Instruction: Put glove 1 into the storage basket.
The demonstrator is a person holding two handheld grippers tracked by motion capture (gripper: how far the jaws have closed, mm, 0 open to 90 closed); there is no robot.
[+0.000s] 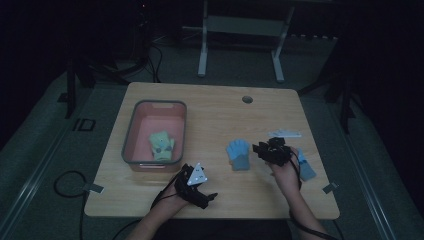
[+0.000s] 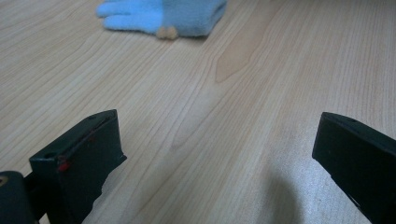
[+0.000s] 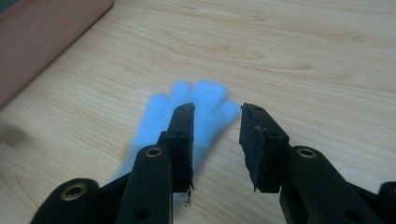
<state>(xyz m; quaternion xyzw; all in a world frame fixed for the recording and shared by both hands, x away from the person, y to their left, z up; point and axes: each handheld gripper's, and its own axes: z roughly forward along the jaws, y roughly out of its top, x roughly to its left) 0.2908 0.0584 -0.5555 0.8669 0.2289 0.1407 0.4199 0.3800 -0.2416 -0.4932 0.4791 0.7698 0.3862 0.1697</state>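
A light blue glove (image 1: pixel 238 154) lies flat on the wooden table (image 1: pixel 215 115), right of centre. My right gripper (image 1: pixel 260 149) hovers at its right edge, pointing left; in the right gripper view its jaws (image 3: pixel 218 108) stand partly apart over the blurred glove (image 3: pixel 161 114), nothing pressed between the pads. A second blue glove (image 1: pixel 306 169) lies right of that hand. My left gripper (image 1: pixel 202 186) rests near the front edge, its jaws (image 2: pixel 218 119) wide open over bare wood, with the blue glove (image 2: pixel 163 16) well ahead.
A pink bin with a grey rim (image 1: pixel 130 131) stands at the table's left and holds a yellow-green glove (image 1: pixel 161 145). Its wall (image 3: pixel 42 42) appears at the top left of the right gripper view. A white flat object (image 1: pixel 285 133) lies behind the right hand.
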